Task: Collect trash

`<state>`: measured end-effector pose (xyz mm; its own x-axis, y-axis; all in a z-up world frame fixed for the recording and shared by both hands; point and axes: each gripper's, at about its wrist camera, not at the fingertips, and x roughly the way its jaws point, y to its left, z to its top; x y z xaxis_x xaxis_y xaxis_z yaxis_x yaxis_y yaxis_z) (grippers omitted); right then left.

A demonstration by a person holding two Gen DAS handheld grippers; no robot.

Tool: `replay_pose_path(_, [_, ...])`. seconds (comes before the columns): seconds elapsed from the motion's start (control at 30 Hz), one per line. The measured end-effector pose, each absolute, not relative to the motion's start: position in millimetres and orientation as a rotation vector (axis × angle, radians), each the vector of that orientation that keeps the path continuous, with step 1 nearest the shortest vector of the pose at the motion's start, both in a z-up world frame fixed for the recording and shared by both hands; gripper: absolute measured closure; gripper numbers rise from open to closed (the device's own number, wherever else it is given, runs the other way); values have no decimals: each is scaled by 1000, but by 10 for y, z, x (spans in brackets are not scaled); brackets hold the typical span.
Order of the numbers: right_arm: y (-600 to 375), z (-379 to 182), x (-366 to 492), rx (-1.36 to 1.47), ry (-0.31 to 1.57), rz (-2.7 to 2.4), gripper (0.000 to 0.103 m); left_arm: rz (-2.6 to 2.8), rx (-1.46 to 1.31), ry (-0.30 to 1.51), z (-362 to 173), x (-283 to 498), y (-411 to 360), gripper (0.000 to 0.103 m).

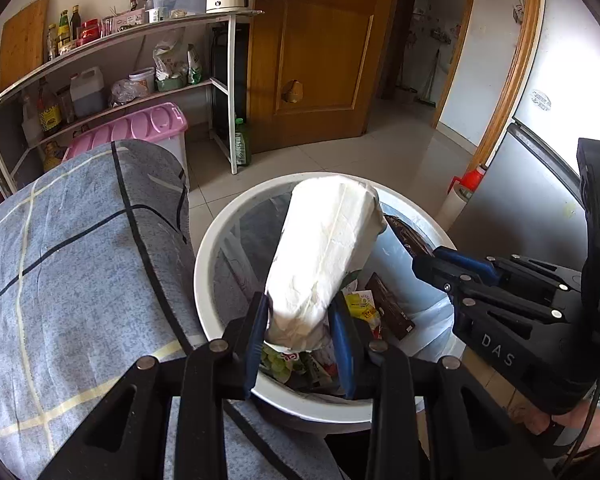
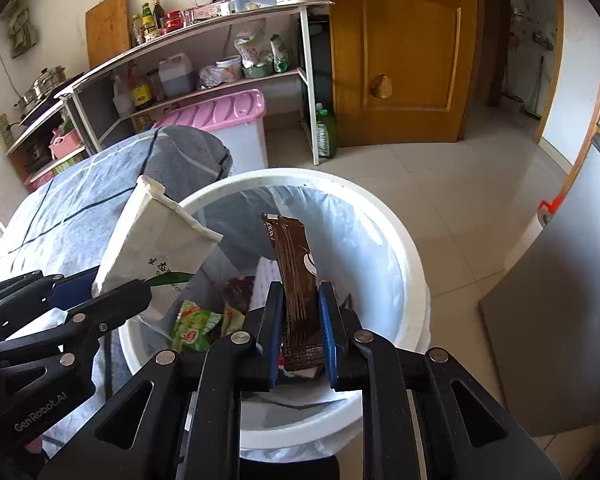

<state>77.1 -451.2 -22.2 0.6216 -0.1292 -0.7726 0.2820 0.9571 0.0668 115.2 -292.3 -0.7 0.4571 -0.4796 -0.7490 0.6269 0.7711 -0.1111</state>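
Note:
My left gripper point(image 1: 300, 312) is shut on a white paper packet point(image 1: 324, 248) and holds it upright over the white trash bin point(image 1: 204, 272). The packet also shows in the right wrist view point(image 2: 156, 244), with the left gripper point(image 2: 140, 292) beside it. My right gripper point(image 2: 300, 300) is shut on a long brown wrapper point(image 2: 296, 280) above the bin point(image 2: 412, 280). The right gripper shows in the left wrist view point(image 1: 428, 260), where the wrapper point(image 1: 408, 236) is partly hidden. The bin has a clear liner and holds several wrappers point(image 2: 192, 328).
A table with a blue checked cloth point(image 1: 72, 260) stands left of the bin. Behind it are a pink-lidded box point(image 1: 140, 124) and a shelf rack point(image 1: 140, 64). A wooden door point(image 1: 316, 48) is at the back, a grey fridge point(image 2: 572, 300) on the right.

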Motion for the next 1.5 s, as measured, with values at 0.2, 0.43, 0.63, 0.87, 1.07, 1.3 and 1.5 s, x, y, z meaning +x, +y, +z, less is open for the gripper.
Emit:
replay_pose_path(0.2, [-4651, -313, 766, 229, 883, -236, 80, -677, 197, 879, -77, 1165, -3020, 55])
replay_pose_path(0.43, [-4631, -253, 650, 251, 839, -257, 62, -665, 186, 856, -25, 1118, -2955, 43])
replay_pose_path(0.63, [-4477, -126, 436, 239, 757, -280, 62, -618, 181, 776, 77, 980, -2773, 40])
replay_pose_path(0.87, [-4325, -41, 222, 251, 688, -295, 62, -555, 137, 711, 98, 811, -2567, 40])
replay_pose_path(1.07, [-4229, -36, 162, 244, 664, -301, 62, -517, 172, 666, 103, 670, -2544, 40])
replay_pose_path(1.3, [-4232, -40, 105, 254, 654, -313, 62, -531, 143, 661, 124, 629, -2503, 40])
replay_pose_path(1.5, [-4223, -33, 78, 250, 644, -319, 62, -522, 144, 669, 117, 635, -2512, 40])
